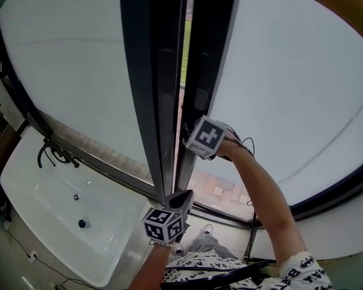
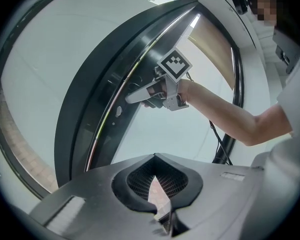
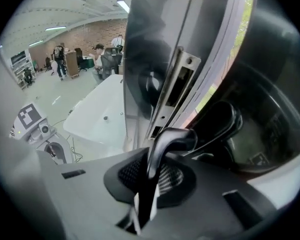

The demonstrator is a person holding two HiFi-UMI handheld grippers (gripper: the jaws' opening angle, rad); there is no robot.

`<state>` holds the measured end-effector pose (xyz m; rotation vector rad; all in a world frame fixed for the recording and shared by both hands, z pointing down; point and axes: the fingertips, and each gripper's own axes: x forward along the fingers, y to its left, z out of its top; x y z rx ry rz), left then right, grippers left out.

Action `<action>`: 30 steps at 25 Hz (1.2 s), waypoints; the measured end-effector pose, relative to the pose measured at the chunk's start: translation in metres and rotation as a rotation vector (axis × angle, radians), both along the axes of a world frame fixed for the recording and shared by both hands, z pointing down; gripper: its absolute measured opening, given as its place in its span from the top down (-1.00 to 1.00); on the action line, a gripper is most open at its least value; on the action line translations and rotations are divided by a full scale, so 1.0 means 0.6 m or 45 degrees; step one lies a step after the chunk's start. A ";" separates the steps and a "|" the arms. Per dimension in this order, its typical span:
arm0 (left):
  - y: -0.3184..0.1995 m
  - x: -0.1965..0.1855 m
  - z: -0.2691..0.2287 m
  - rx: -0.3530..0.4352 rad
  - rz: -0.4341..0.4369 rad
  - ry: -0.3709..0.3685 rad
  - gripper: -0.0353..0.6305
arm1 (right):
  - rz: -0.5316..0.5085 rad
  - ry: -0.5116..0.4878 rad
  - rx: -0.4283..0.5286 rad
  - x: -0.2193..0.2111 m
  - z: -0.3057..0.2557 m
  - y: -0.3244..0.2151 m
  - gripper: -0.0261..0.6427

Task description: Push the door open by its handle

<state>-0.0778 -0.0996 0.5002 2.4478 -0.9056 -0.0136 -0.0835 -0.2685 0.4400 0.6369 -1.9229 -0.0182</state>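
Now pinching the curved dark metal lever handle (image 3: pixel 171 140) with the right gripper (image 3: pixel 144 206), jaws clamped tight on its neck at lower centre of the right gripper view. Placed at mid-frame in the head view, on the edge of the dark-framed glass door (image 1: pixel 290 101) that fills the right half, just beside a narrow gap (image 1: pixel 186 41) showing green outdoors; seemingly ajar, with most of the swing not yet made. Holding the left gripper (image 2: pixel 160 206) low, at bottom centre of the head view, jaws pressed together on nothing and apart from the door.

Could slip off the smooth, rounded lever if pushed at a slant, given so thin a pinch near the bend. Might merely rock the lever instead of swinging the leaf, should the force run along the handle and not square to the glass. Could scrape the neighbouring dark upright frame post (image 1: pixel 151 89), lying so close to the lock edge. Worth minding the thin black cable (image 1: pixel 248 144) at the wrist too, liable to snag on the frame.
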 end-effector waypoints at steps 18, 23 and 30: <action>-0.046 0.060 0.005 -0.015 -0.011 -0.088 0.89 | 0.035 -0.194 -0.223 0.025 0.008 -0.053 0.85; -0.066 0.085 0.009 -0.024 -0.048 -0.117 0.89 | 0.072 -0.222 -0.218 0.048 0.003 -0.094 0.85; -0.161 0.114 0.024 -0.094 -0.207 -0.170 0.89 | 0.182 -0.268 -0.105 0.098 0.003 -0.177 0.83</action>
